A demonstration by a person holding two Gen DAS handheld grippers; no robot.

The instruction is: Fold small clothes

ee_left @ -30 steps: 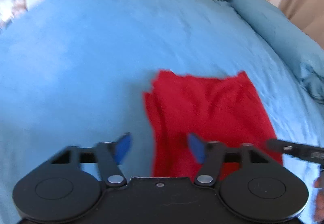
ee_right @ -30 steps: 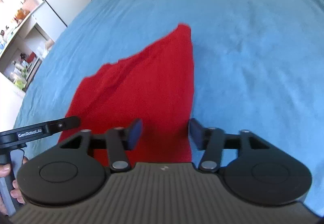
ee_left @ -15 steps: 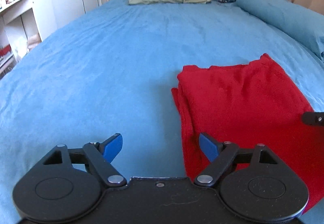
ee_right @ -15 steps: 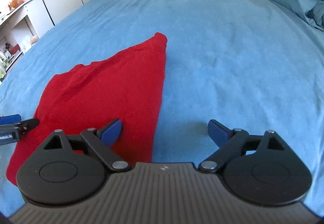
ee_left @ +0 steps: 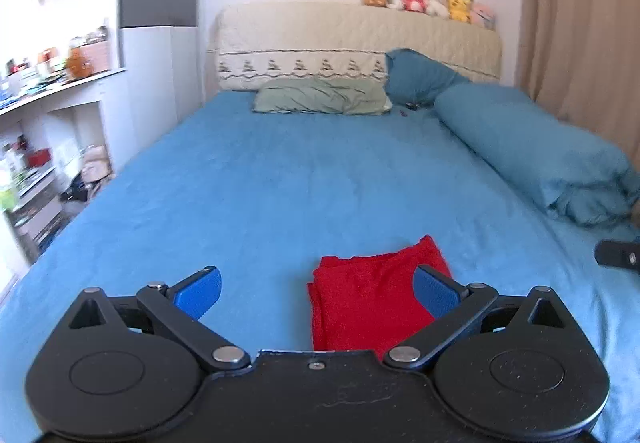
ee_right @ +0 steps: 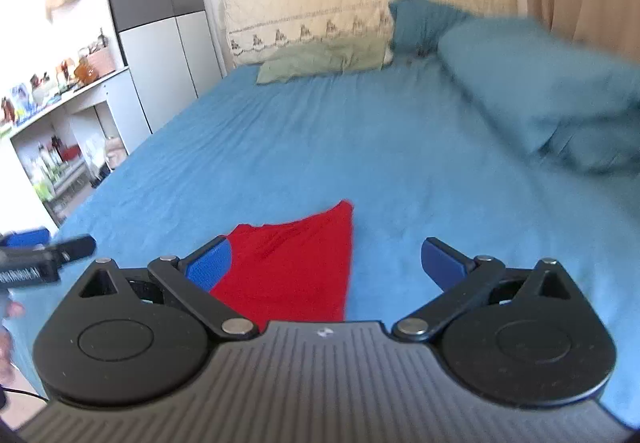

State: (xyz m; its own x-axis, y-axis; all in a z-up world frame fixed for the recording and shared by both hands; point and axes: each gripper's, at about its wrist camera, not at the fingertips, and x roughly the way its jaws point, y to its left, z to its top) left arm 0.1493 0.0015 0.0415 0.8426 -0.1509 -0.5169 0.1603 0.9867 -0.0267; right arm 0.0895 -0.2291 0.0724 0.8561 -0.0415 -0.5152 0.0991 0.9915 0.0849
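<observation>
A folded red garment (ee_left: 368,299) lies flat on the blue bed sheet (ee_left: 280,195) near the bed's front edge. It also shows in the right wrist view (ee_right: 296,267). My left gripper (ee_left: 318,289) is open and empty, raised above and behind the garment, whose left edge lies between its blue fingertips. My right gripper (ee_right: 328,263) is open and empty, also raised, with the garment under its left fingertip. The tip of the right gripper shows at the right edge of the left wrist view (ee_left: 618,253).
A rolled blue duvet (ee_left: 532,151) lies along the bed's right side. A green pillow (ee_left: 320,101) and a blue pillow (ee_left: 420,77) lie at the cream headboard (ee_left: 352,39). White shelves (ee_left: 44,147) stand left of the bed; a curtain (ee_left: 580,23) hangs on the right.
Both grippers opened wide, let go of the red garment and pulled back and up from it. The garment now lies folded on the sheet, farther away in both views.
</observation>
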